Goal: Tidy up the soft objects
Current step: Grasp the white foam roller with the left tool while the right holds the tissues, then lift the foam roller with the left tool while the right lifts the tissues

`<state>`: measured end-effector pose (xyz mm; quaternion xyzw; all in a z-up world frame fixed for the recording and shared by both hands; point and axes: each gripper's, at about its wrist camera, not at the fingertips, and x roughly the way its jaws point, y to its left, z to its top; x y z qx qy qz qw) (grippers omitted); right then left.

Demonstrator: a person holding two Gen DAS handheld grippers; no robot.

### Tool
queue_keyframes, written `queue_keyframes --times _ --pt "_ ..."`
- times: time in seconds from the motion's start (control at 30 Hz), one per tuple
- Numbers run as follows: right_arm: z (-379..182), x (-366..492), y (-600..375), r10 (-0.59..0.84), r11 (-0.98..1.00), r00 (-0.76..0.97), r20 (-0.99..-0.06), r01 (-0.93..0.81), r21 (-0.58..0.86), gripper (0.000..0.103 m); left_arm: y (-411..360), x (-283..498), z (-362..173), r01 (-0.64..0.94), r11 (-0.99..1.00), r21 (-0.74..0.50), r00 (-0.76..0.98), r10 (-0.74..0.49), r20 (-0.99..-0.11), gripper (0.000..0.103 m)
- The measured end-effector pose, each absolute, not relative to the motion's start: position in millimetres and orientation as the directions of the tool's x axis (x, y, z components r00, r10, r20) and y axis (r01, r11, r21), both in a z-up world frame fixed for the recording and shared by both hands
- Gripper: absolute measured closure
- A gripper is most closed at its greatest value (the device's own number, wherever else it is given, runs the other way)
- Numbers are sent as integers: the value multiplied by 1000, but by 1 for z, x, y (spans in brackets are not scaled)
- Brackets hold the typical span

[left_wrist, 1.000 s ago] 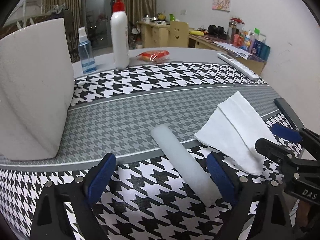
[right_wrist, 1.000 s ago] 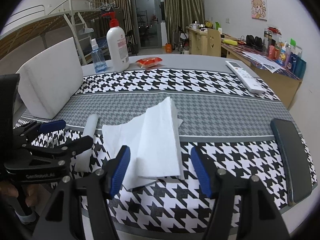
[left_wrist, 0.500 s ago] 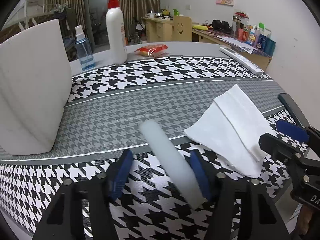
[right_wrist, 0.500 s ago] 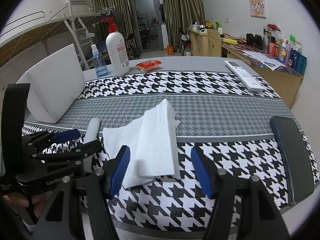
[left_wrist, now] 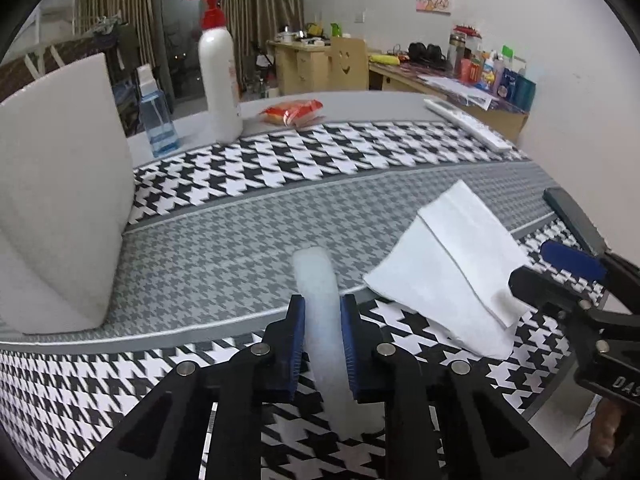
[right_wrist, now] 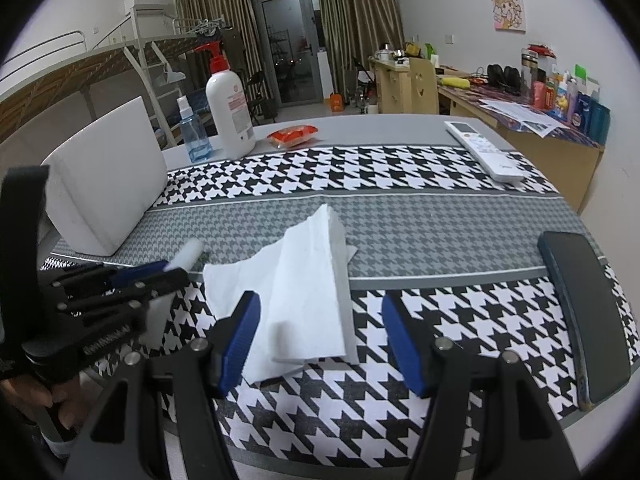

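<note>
left claw [left_wrist: 322, 344]: just closed, clamped on white foam cylinder [left_wrist: 320, 320]
right claw [right_wrist: 320, 340]: apart, empty, over white folded paper tissue [right_wrist: 304, 288]
worktop [right_wrist: 400, 224]: houndstooth cloth

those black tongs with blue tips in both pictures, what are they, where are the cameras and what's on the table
No robot here: a person holds a hand tool in each hand, each with two-finger tongs and a wide-angle camera looking along its fingers. One picture is from the left tool, the other from the right.

The left tongs have just closed on a white foam stick. The right tongs are open over a folded tissue and hold nothing.

On the patterned cloth there are also a big foam block, a pump bottle, a spray bottle, a red packet, a remote and a phone.
</note>
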<state>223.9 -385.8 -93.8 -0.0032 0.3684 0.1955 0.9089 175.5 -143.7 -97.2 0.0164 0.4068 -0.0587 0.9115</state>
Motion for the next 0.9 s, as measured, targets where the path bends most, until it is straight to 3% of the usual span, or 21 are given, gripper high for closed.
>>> queue_keyframes --times 0.1,0.3,0.8,0.9 --pt "-94 226 -381 359 919 645 -674 -370 135 35 -138 171 -89 111 994 18 701 -65 -710 84" --pt "-104 234 -368 349 916 615 -707 -384 118 35 -134 173 -99 116 993 31 680 -57 -731 84" --pt "-113 236 -348 284 915 587 -758 -403 31 36 -121 173 -95 117 993 -3 687 -83 -722 84" --pt "-114 235 -344 269 914 590 -761 -405 9 47 -118 172 -94 123 992 -9 687 -92 -720 84"
